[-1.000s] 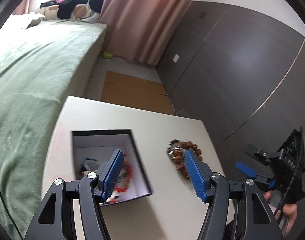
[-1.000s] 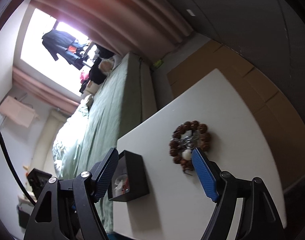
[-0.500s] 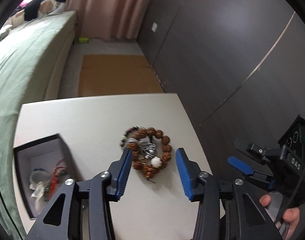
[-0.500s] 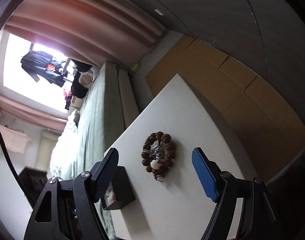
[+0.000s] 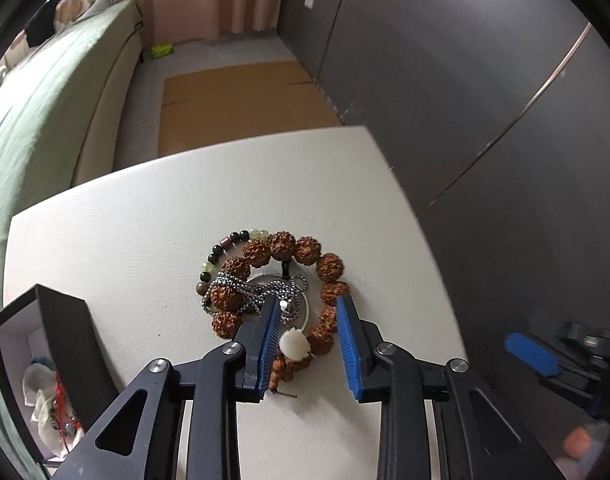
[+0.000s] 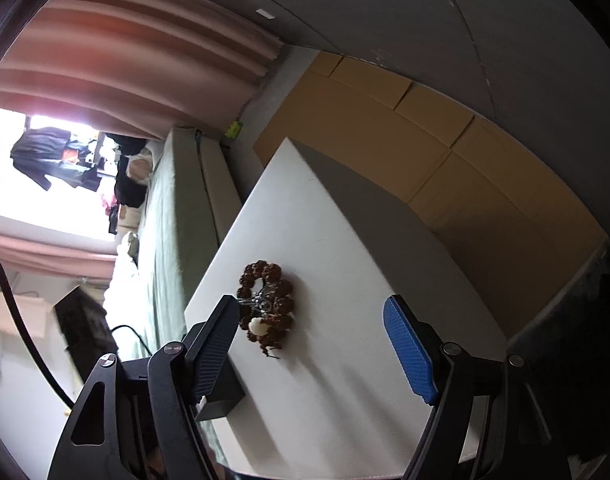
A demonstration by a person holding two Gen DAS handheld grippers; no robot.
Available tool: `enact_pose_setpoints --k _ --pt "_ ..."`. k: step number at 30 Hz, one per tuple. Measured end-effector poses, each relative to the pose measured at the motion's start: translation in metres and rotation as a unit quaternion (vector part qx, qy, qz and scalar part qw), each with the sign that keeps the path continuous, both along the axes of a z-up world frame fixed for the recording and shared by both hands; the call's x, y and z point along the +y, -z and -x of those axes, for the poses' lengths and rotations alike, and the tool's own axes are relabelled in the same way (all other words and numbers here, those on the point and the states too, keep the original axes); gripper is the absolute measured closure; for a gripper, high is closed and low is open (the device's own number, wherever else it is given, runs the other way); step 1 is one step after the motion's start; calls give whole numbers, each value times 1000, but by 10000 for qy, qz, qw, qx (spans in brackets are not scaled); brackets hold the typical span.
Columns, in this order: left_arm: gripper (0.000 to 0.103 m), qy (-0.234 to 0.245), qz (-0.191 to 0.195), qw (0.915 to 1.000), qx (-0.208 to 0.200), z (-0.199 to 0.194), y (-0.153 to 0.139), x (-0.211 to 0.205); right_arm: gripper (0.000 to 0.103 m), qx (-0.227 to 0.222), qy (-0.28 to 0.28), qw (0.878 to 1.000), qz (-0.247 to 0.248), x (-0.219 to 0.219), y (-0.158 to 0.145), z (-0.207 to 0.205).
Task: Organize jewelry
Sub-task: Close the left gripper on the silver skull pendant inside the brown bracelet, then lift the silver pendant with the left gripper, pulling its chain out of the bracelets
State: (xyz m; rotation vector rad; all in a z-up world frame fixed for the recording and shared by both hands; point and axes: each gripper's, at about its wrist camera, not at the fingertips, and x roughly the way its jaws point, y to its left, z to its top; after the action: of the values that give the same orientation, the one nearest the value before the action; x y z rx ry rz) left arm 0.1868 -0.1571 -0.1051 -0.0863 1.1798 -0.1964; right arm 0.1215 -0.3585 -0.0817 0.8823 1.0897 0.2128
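The left gripper (image 5: 305,330) has swung away from the open black box with a white lining (image 5: 45,364), over which it hung a second ago, and now points steeply down at the pile of jewelry near the middle of the white tabletop (image 5: 145,220). Its blue-padded jaws have just been closing and now stand narrow, straddling the near arc of the bracelet of large knobbly brown seed beads (image 5: 301,252) where its single white bead (image 5: 293,345) sits. The pads do not appear to press on the beads yet, so nothing is held. A silver chain necklace (image 5: 257,292) lies tangled across the bracelet's inside, and a thinner string of small dark and pale beads (image 5: 221,252) curves along its far left side, touching it. The box, already holding a few pieces, now sits at the lower left edge of the left view, well apart from the pile. The right gripper (image 6: 313,352) hangs wide and empty above the table, nearer the pile than before. The sorting seems to be turning to the bracelet; the tangled chain may come up with it.
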Motion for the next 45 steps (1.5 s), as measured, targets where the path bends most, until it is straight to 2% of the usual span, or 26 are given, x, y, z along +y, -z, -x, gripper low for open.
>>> enact_pose_setpoints --k 6,15,16,17,19,21,32,37,45 --pt "73 -140 -398 9990 146 -11 20 0 27 19 0 9999 -124 -2 1 -2" --pt "73 -82 -619 9980 56 -14 28 4 27 144 -133 9996 -199 4 10 -8" --pt "76 -86 -608 9981 72 -14 29 5 27 160 -154 9996 -201 5 11 -9" --pt "83 -120 -607 9981 79 -14 29 7 27 178 -176 9995 -207 6 12 -10" --pt "87 -179 -464 9987 129 -15 28 11 27 194 -210 9994 -211 8 14 -10" --pt "87 -224 -243 9994 51 -10 19 18 27 188 -240 9993 -220 10 14 -12" --pt "88 -208 32 9979 -619 23 -53 47 27 142 -465 9986 -213 25 18 -20" --pt "88 -206 183 9969 -734 40 -83 66 43 28 -698 9973 -247 45 22 -28" --pt "88 -7 342 9966 -745 58 -105 73 45 -27 -913 9956 -217 70 29 -40"
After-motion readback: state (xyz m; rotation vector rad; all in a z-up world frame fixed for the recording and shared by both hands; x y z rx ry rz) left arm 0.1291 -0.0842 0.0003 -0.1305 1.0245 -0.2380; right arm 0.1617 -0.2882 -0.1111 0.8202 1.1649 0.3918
